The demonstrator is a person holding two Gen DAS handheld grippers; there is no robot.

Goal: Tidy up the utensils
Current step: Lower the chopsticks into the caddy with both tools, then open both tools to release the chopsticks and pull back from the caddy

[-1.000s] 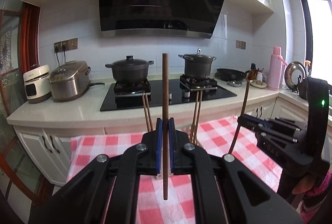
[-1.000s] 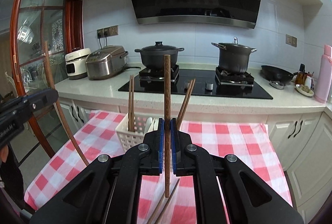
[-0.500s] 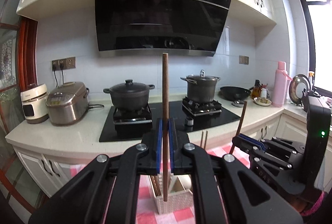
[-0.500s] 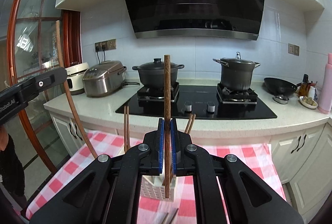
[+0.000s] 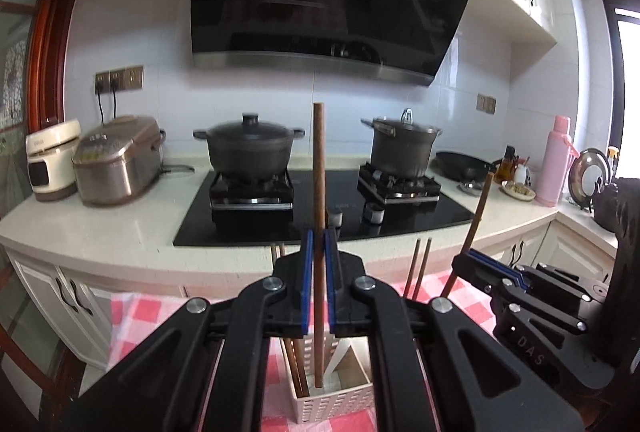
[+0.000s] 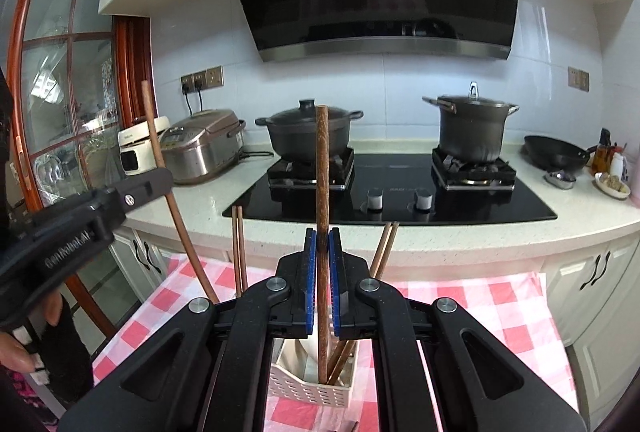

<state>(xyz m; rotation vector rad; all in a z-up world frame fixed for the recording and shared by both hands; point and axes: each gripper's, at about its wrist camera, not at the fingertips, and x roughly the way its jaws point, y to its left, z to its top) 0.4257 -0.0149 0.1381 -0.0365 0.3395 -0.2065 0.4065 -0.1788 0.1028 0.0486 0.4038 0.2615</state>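
Note:
My left gripper (image 5: 318, 244) is shut on a brown wooden chopstick (image 5: 319, 167) held upright; its lower tip hangs over the white slotted utensil basket (image 5: 336, 402). In the right wrist view my right gripper (image 6: 323, 244) is shut on a second upright chopstick (image 6: 322, 167), whose tip reaches down into the same basket (image 6: 308, 388). Several chopsticks (image 6: 239, 244) stand in the basket, leaning left and right. Each gripper shows in the other's view: the right gripper (image 5: 492, 274) at right, the left gripper (image 6: 160, 179) at left, each with its chopstick.
The basket stands on a red and white checked cloth (image 6: 480, 308) over a table. Behind it runs a counter (image 5: 120, 224) with a black hob (image 6: 400, 191), two dark pots (image 6: 310, 131), a rice cooker (image 5: 118, 163), a pink flask (image 5: 556, 159) and a pan (image 6: 554, 151).
Both grippers have moved forward toward the counter with their chopsticks; the basket, earlier ahead on the cloth, now sits right under the chopstick tips.

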